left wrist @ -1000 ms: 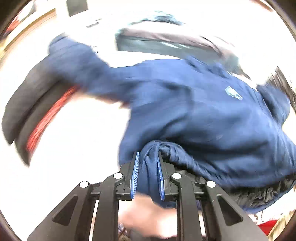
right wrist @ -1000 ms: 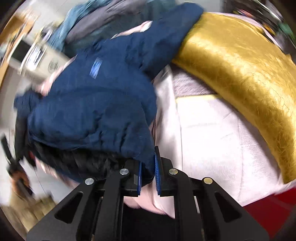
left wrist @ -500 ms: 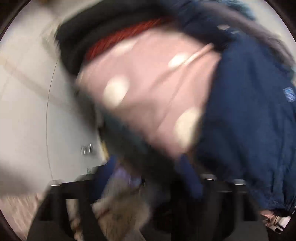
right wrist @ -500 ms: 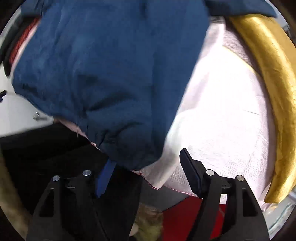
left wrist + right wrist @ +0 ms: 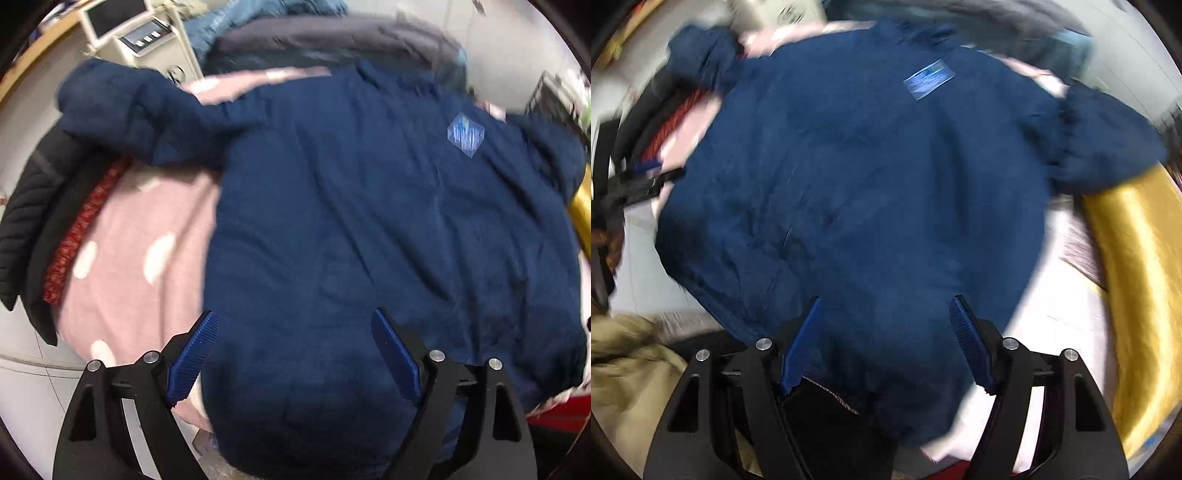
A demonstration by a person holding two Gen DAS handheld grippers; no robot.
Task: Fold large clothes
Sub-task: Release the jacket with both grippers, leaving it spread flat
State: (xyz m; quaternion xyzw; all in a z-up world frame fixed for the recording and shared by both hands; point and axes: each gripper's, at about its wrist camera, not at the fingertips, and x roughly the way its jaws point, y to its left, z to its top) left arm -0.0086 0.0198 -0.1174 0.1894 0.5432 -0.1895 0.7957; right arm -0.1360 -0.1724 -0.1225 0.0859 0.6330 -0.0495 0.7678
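A navy blue jacket [image 5: 369, 221] lies spread out flat, a light blue patch [image 5: 465, 134] near its upper part. One sleeve [image 5: 147, 114] stretches to the left over the pink cover. My left gripper [image 5: 293, 314] hovers over the jacket's lower edge; its jaws are opening, and the pads stand wide of the cloth without pressing on it. In the right wrist view the same jacket [image 5: 868, 184] fills the middle, its other sleeve [image 5: 1108, 147] reaching right. My right gripper [image 5: 885, 299] is open above the hem, holding nothing.
A pink cover with white dots [image 5: 140, 229] lies under the jacket. A black garment with red lining [image 5: 33, 221] hangs at the left. A gold cushion [image 5: 1134, 258] borders the right. Grey and blue clothes [image 5: 332, 37] are piled behind. A beige furry garment [image 5: 628, 362] lies at bottom left.
Both grippers were shut on the jacket's hem and have let go, their jaws now wide. The jacket has dropped from a bunched, lifted state to lying spread flat.
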